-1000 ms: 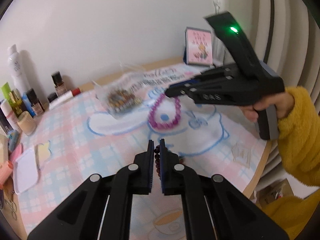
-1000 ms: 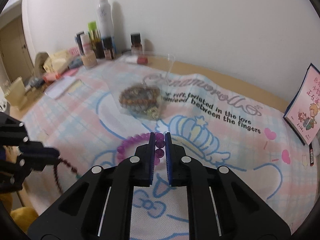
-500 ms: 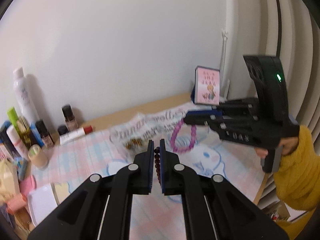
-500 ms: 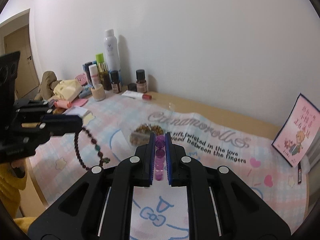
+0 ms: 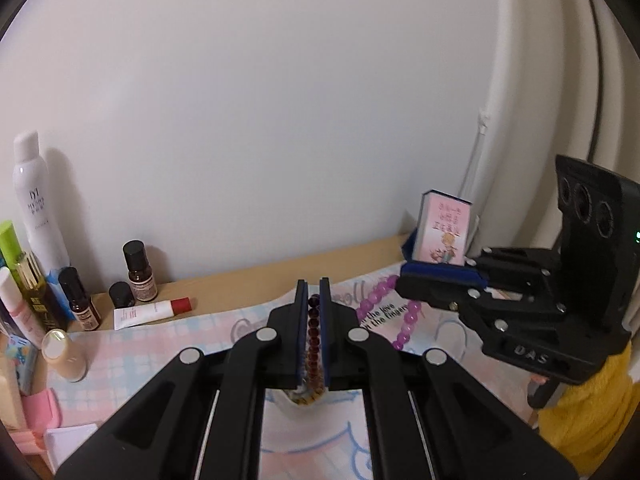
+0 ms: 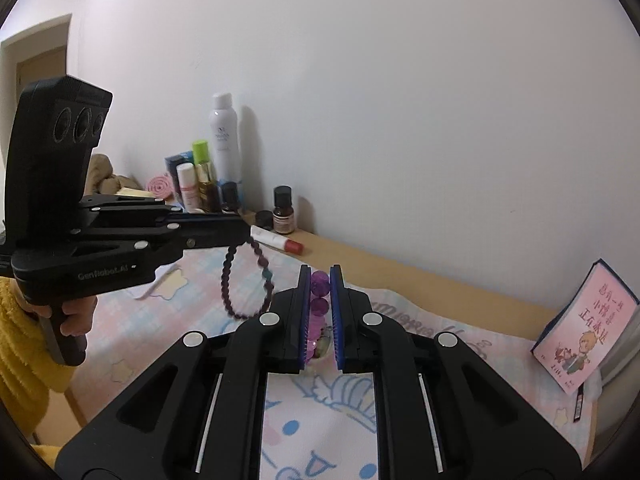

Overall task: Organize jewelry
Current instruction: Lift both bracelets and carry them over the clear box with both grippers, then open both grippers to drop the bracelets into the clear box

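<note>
Both grippers hang above the cartoon-print desk mat [image 6: 460, 344], each clamped nearly closed on a bracelet: the left gripper [image 5: 313, 308] pinches a dark garnet-coloured bead bracelet [image 6: 244, 280], whose loop dangles free at 9 o'clock in the right view, and the right gripper [image 6: 320, 280] pinches a pink-purple bead bracelet [image 5: 394, 312]. With only a few round beads between the pads, either strand could likely roll out and drop, or the swinging loops could tangle if brought together.

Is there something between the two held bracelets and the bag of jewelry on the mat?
The bag itself is hidden here. Both the dark bracelet and the purple bracelet hang in open air above the mat, with nothing visible beneath them.
</note>
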The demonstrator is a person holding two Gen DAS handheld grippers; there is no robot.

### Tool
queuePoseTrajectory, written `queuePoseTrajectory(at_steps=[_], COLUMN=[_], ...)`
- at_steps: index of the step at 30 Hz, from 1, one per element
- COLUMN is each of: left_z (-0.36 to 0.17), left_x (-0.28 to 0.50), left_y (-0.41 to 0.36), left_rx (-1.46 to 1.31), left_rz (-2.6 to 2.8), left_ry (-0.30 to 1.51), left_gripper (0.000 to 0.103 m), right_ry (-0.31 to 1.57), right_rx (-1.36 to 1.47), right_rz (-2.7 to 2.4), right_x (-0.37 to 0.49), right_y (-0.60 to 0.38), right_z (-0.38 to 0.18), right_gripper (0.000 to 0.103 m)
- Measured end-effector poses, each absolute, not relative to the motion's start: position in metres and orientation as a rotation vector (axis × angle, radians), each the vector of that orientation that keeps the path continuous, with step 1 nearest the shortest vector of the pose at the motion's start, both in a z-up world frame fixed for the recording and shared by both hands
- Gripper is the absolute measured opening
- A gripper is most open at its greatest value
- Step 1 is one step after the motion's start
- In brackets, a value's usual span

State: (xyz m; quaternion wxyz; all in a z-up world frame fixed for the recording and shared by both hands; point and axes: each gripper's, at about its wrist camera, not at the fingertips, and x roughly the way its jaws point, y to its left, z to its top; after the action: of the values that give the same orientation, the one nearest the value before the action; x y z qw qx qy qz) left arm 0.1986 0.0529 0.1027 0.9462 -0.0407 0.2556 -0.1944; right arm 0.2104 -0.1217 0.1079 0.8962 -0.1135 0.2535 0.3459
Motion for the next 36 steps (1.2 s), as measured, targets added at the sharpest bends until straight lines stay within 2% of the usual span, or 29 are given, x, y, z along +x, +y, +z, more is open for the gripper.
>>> queuePoseTrajectory(at_steps=[17, 26, 36], left_z=[0.047, 0.03, 0.028], left_x=[0.231, 0.236, 0.228], left_y=[0.053, 0.05, 0.045], left_rx=[-0.12, -0.111, -0.074], left_rz=[-0.408, -0.399, -0.397], left_ry=[0.626, 0.684, 0.655], left_gripper=[0.005, 0.005, 0.006], right_ry=[0.669, 0.685, 0.704], right_rx=[-0.25, -0.253, -0.227], right_rz=[0.732, 0.735, 0.735], right_x=[0.236, 0.237, 0.236], right_y=[-0.1, -0.101, -0.108], right_z=[0.051, 0.04, 0.035], right_gripper=[0.009, 0.009, 0.01])
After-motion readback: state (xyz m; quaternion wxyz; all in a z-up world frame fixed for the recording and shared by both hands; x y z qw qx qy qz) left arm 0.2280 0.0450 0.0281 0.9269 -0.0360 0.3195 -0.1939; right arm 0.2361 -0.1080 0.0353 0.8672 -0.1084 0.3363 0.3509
